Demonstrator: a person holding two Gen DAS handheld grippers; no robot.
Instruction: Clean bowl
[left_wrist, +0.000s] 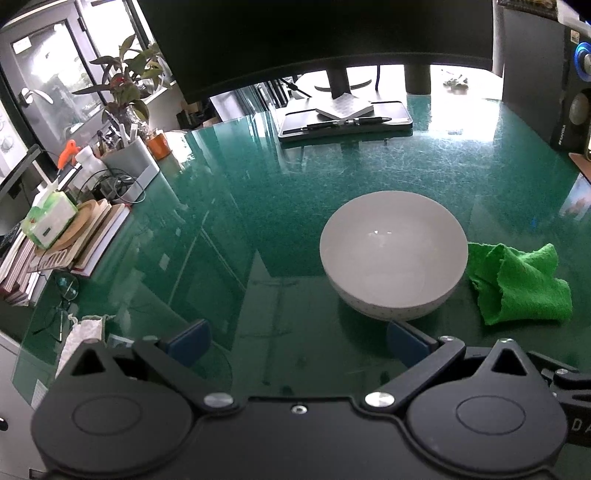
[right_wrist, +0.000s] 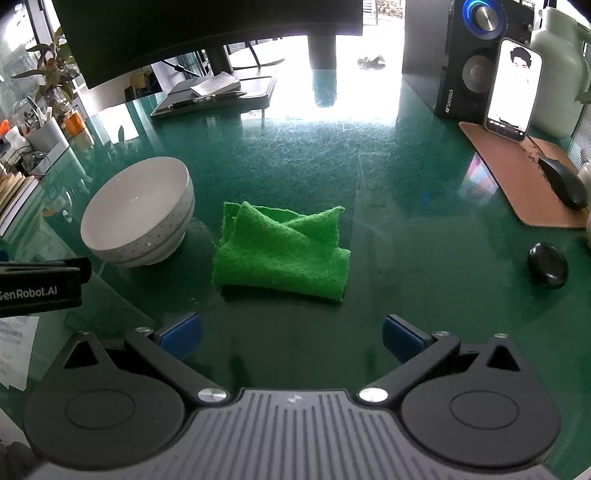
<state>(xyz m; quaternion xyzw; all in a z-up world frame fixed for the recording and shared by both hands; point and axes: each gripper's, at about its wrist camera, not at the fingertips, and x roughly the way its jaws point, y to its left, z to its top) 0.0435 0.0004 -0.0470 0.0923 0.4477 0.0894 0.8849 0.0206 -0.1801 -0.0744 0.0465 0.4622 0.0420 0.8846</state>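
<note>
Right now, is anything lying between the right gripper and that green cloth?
No. In the right wrist view, only bare green desk separates the open right gripper from the green cloth.

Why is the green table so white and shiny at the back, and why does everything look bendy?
Right wrist view: window light bounces off the glossy table near the monitor stand, washing it out white. Left wrist view: the same glare sits behind the bowl. Both views: fisheye lenses curve the edges; the cloth stays sharp.
</note>
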